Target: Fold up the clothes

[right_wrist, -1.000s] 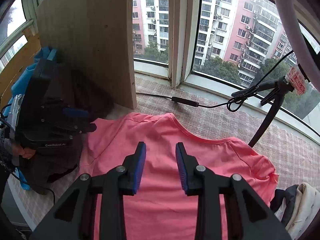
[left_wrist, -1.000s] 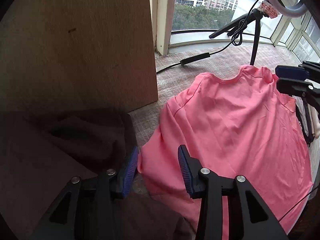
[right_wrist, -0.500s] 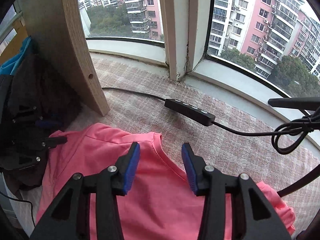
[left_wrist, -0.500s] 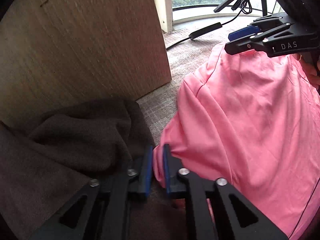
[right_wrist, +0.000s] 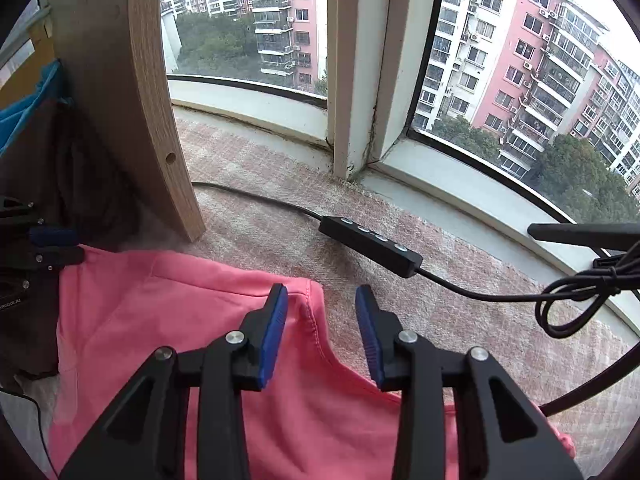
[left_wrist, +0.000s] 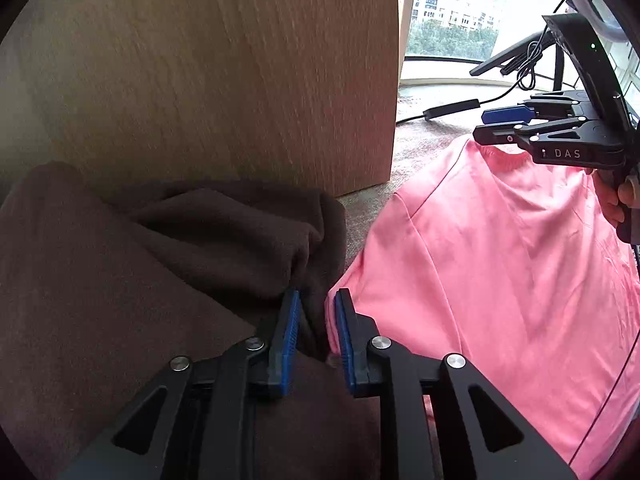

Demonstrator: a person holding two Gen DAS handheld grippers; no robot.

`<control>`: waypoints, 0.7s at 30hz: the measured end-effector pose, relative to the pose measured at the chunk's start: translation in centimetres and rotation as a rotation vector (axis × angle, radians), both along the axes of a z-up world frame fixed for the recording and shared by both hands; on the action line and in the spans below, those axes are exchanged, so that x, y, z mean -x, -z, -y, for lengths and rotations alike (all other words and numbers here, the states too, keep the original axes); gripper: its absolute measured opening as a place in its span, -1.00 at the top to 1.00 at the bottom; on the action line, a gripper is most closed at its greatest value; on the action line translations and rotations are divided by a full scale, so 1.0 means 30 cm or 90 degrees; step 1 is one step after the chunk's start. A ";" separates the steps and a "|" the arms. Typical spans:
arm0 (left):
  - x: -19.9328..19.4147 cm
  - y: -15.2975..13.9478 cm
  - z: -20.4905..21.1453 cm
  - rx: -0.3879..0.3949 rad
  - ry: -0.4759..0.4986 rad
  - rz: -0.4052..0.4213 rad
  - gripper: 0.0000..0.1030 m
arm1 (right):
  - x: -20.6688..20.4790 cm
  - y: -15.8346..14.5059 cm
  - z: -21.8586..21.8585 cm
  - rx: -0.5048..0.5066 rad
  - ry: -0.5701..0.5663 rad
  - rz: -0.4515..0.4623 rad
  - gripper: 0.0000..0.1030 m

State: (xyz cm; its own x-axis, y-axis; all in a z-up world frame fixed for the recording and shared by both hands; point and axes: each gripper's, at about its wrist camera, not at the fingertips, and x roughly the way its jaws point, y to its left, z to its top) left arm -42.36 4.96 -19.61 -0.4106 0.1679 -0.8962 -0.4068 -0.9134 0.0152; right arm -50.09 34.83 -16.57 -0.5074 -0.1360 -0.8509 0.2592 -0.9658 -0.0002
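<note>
fold not begun: pink shirt point(left_wrist: 500, 280) lies flat | left gripper point(left_wrist: 314, 336) narrow, opening at sleeve edge | right gripper point(right_wrist: 320, 332) half-wide, closing over collar, nothing held

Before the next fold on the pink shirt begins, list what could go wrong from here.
1. The left gripper is opening at the pink shirt's edge, right against the brown garment; a regrip might pinch both fabrics.
2. The right gripper is closing around the collar corner; it may catch only the rim, and the shirt could slip out.
3. The cable with its control box lies just beyond the collar and could snag.
</note>
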 end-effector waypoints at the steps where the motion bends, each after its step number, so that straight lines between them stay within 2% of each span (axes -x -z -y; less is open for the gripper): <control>1: -0.028 -0.024 0.014 -0.004 0.004 -0.004 0.59 | -0.023 -0.027 0.015 -0.001 -0.009 -0.011 0.32; 3: -0.104 -0.074 0.040 -0.005 0.021 -0.014 0.57 | -0.071 -0.071 0.073 0.032 -0.056 -0.011 0.32; 4: -0.142 -0.099 0.053 -0.005 0.029 -0.019 0.48 | -0.093 -0.086 0.111 0.056 -0.085 -0.003 0.32; 6: -0.205 -0.121 0.065 -0.009 0.046 -0.016 0.34 | -0.115 -0.083 0.217 0.094 -0.134 0.022 0.19; 7: -0.237 -0.119 0.068 -0.008 0.053 -0.015 0.35 | -0.123 -0.077 0.272 0.111 -0.156 0.035 0.11; 8: -0.262 -0.114 0.069 -0.003 0.057 -0.017 0.35 | -0.126 -0.063 0.331 0.116 -0.173 0.048 0.10; 10: -0.300 -0.101 0.071 0.013 0.062 -0.027 0.35 | -0.125 -0.018 0.454 0.107 -0.197 0.074 0.10; 12: -0.314 -0.098 0.078 0.006 0.056 -0.027 0.35 | -0.107 0.035 0.552 0.076 -0.206 0.101 0.10; 15: -0.327 -0.101 0.085 -0.004 0.051 -0.027 0.35 | -0.087 0.089 0.620 0.044 -0.209 0.127 0.12; 16: -0.332 -0.101 0.086 -0.004 0.050 -0.028 0.35 | -0.087 0.097 0.630 0.037 -0.211 0.127 0.40; 17: -0.338 -0.101 0.086 -0.003 0.050 -0.030 0.35 | -0.087 0.104 0.639 0.029 -0.212 0.127 0.93; 18: -0.344 -0.100 0.085 -0.004 0.051 -0.030 0.35 | -0.091 0.098 0.627 0.044 -0.210 0.124 0.93; 21: -0.368 -0.105 0.126 -0.008 0.047 -0.030 0.35 | -0.129 0.038 0.498 0.143 -0.190 0.102 0.93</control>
State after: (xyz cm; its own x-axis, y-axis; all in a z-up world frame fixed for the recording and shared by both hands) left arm -31.31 1.19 -16.47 -0.4384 0.2111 -0.8736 -0.4725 -0.8810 0.0243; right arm -46.20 19.88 -17.71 -0.2804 -0.4484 -0.8487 0.5077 -0.8197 0.2653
